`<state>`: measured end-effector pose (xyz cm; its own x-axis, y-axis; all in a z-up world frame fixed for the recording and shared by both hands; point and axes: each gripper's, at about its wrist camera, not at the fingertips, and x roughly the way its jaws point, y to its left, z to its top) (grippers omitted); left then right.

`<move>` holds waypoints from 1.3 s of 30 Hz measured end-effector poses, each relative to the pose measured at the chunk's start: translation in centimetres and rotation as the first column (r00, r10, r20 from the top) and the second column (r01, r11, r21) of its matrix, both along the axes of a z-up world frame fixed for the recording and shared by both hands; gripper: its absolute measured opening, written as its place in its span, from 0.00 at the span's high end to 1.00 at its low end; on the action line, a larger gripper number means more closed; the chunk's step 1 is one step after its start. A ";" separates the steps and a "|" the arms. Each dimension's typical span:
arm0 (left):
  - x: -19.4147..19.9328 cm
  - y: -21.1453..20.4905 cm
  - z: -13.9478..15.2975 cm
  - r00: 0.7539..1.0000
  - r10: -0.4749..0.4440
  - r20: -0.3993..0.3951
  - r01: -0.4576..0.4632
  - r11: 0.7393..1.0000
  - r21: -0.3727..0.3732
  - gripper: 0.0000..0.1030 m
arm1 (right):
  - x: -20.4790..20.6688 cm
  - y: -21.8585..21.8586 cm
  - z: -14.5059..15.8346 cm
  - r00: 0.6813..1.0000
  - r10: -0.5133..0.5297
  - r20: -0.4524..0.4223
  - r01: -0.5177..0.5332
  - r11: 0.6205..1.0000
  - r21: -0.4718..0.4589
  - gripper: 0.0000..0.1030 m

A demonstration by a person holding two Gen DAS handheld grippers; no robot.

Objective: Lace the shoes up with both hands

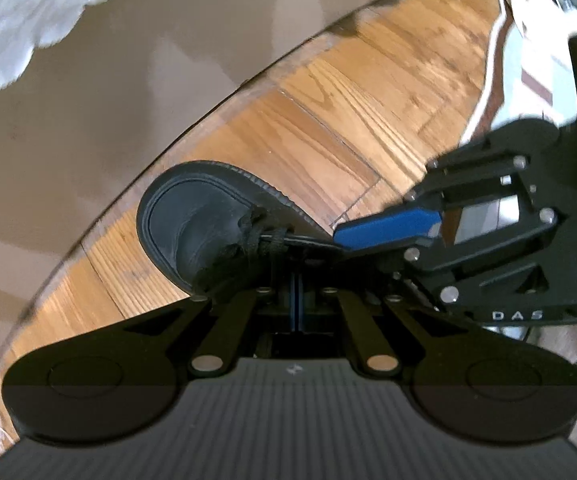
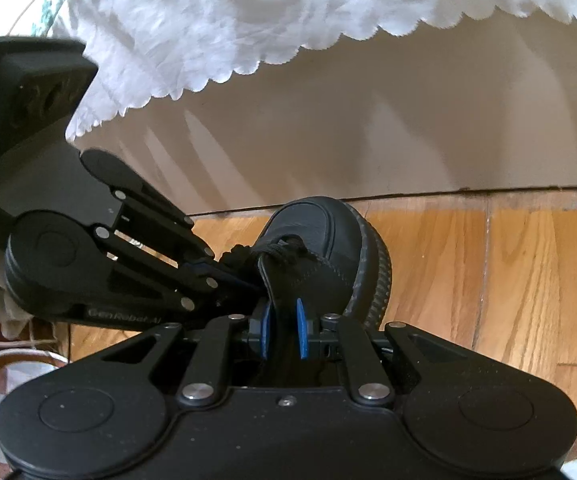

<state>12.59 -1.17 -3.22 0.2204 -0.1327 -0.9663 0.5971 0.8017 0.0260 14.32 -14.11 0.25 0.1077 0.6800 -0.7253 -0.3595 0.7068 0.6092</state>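
The left gripper (image 1: pixel 296 300) is showing its blue pads pressed flat together into a thin line just behind the black shoe (image 1: pixel 208 232); a dark strand seems to be running down to them from the laces (image 1: pixel 262 236), though the shadow there makes it hard to say whether they are pinching it. The right gripper (image 2: pixel 282 330) is holding its two blue rubber pads a narrow gap apart, straddling the stiff leather edge of the shoe's upper, without clearly squeezing it. From the left wrist view, the right gripper's matte black linkage is reaching in from the shoe's right side, one flat blue finger (image 1: pixel 388 228) lying against the eyelet flap. The shoe is sitting on the wooden floor (image 1: pixel 348 128), its rounded, smooth toe cap pointing toward a plain beige wall (image 2: pixel 368 128) and its thick sole ribbed along the rim. The braided laces are bunching in a loose tangle over the tongue. Above the shoe, a white cloth (image 2: pixel 248 12) with a scalloped hem is hanging against the wall.
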 end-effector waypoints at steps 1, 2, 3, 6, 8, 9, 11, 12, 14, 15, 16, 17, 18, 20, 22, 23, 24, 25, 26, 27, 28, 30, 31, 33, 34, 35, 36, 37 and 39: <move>0.0 -0.2 -0.1 1.000 -0.013 0.000 0.013 1.000 0.012 0.99 | 0.0 0.0 0.0 1.000 0.002 0.001 -0.002 1.000 -0.001 0.86; 0.0 -0.2 -0.1 1.000 -0.016 -0.002 0.016 1.000 0.014 0.99 | 0.0 0.0 0.0 1.000 0.001 -0.002 -0.001 1.000 0.001 0.86; 0.1 -0.2 -0.1 1.000 -0.011 -0.008 0.011 1.000 0.010 0.99 | 0.1 0.0 -0.1 1.000 0.000 -0.004 0.000 1.000 0.004 0.86; 0.6 0.4 0.0 1.000 0.024 -0.020 -0.025 0.999 -0.022 0.99 | 0.1 -0.2 -0.1 1.000 -0.005 -0.011 0.005 1.000 0.009 0.86; 0.5 0.5 0.0 0.999 0.030 -0.012 -0.031 0.999 -0.033 0.99 | 0.1 -0.2 -0.2 1.000 -0.004 -0.011 0.004 1.000 0.010 0.86; 0.5 0.6 0.0 1.000 0.031 -0.006 -0.031 0.999 -0.039 0.99 | 0.1 -0.2 -0.2 1.000 -0.004 -0.012 0.004 1.000 0.011 0.86; 0.2 0.8 0.1 1.000 0.028 0.014 -0.027 0.998 -0.057 0.99 | 0.1 -0.1 -0.2 1.000 -0.004 -0.013 0.004 1.000 0.011 0.86; 0.1 0.9 0.1 1.000 0.021 0.023 -0.020 0.998 -0.061 0.99 | 0.1 -0.1 -0.1 1.000 -0.004 -0.013 0.004 1.000 0.011 0.86; -0.3 1.2 0.2 0.999 0.016 0.043 -0.013 0.997 -0.075 0.99 | 0.1 -0.1 -0.1 1.000 -0.004 -0.012 0.004 1.000 0.010 0.86; -0.4 1.3 0.2 0.999 0.019 0.046 -0.015 0.996 -0.087 0.99 | 0.1 -0.2 -0.1 1.000 -0.004 -0.012 0.004 1.000 0.010 0.86; -0.5 1.5 0.3 0.998 0.022 0.053 -0.016 0.995 -0.100 0.99 | 0.1 -0.2 -0.1 1.000 -0.005 -0.012 0.005 1.000 0.010 0.86; -0.7 1.6 0.4 0.998 0.026 0.065 -0.018 0.993 -0.116 0.99 | 0.1 -0.2 -0.1 1.000 -0.005 -0.013 0.005 1.000 0.009 0.86; -0.8 1.7 0.6 0.997 0.027 0.077 -0.017 0.991 -0.134 0.99 | 0.1 -0.1 -0.1 1.000 -0.004 -0.013 0.004 1.000 0.009 0.86; -0.9 1.9 1.0 0.994 0.032 0.101 -0.015 0.987 -0.162 0.99 | 0.1 -0.1 -0.1 1.000 -0.002 -0.013 0.002 1.000 0.009 0.86; -0.9 1.9 1.0 0.994 0.030 0.105 -0.012 0.986 -0.165 0.99 | 0.2 -0.2 -0.2 1.000 -0.004 -0.016 0.004 1.000 0.011 0.86; -0.9 2.0 1.0 0.994 0.026 0.110 -0.007 0.986 -0.167 0.99 | 0.2 -0.2 -0.2 1.000 -0.005 -0.017 0.005 1.000 0.012 0.86; -1.0 2.0 0.9 0.993 0.018 0.114 0.001 0.986 -0.166 0.99 | 0.2 -0.2 -0.2 1.000 -0.006 -0.018 0.006 1.000 0.012 0.86; -1.0 2.0 0.8 0.993 0.013 0.119 0.006 0.986 -0.164 0.99 | 0.2 -0.2 -0.3 1.000 -0.006 -0.021 0.007 1.000 0.011 0.85; -1.1 2.0 0.7 0.993 0.011 0.121 0.009 0.986 -0.168 0.99 | 0.2 -0.3 -0.4 0.999 -0.009 -0.032 0.010 1.000 0.018 0.84; -1.1 2.0 0.7 0.992 0.011 0.122 0.010 0.985 -0.174 0.99 | 0.3 -0.7 -0.6 0.998 -0.021 -0.057 0.023 0.999 0.035 0.82; -1.2 2.1 0.6 0.992 0.013 0.127 0.010 0.983 -0.181 0.99 | 0.5 -1.3 -0.9 0.994 -0.045 -0.096 0.051 0.997 0.065 0.81; -1.4 2.2 0.5 0.990 0.012 0.141 0.015 0.982 -0.190 0.99 | 0.7 -3.4 -1.8 0.971 -0.130 -0.200 0.164 0.972 0.165 0.81; -1.6 2.2 0.4 0.989 0.010 0.150 0.019 0.982 -0.190 0.99 | 0.8 -4.3 -2.2 0.954 -0.173 -0.243 0.225 0.952 0.206 0.81; -1.8 2.4 0.3 0.986 0.013 0.164 0.020 0.981 -0.193 0.99 | 0.9 -5.5 -2.8 0.924 -0.234 -0.301 0.314 0.915 0.253 0.78; -1.9 2.5 0.3 0.986 0.019 0.167 0.015 0.980 -0.200 0.99 | 0.9 -5.6 -3.0 0.918 -0.244 -0.313 0.329 0.908 0.259 0.78; -1.9 2.7 0.3 0.986 0.026 0.167 0.010 0.978 -0.208 0.99 | 1.0 -5.7 -3.2 0.911 -0.253 -0.325 0.344 0.901 0.266 0.78; -1.9 2.8 0.2 0.985 0.033 0.168 0.004 0.977 -0.214 0.99 | 1.0 -5.6 -3.4 0.907 -0.258 -0.334 0.355 0.894 0.273 0.78; -1.9 2.9 0.2 0.985 0.039 0.168 -0.001 0.976 -0.218 0.99 | 0.9 -5.3 -3.5 0.906 -0.253 -0.340 0.355 0.892 0.280 0.78; -1.8 3.0 0.1 0.985 0.045 0.166 -0.007 0.974 -0.225 0.99 | 0.9 -4.5 -3.6 0.908 -0.246 -0.340 0.348 0.894 0.283 0.78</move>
<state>10.81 1.79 -3.08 0.3840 -0.3326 -0.8614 0.5783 0.8139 -0.0565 15.26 -18.58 -3.40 0.1646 0.8534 -0.4946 0.0629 0.4913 0.8687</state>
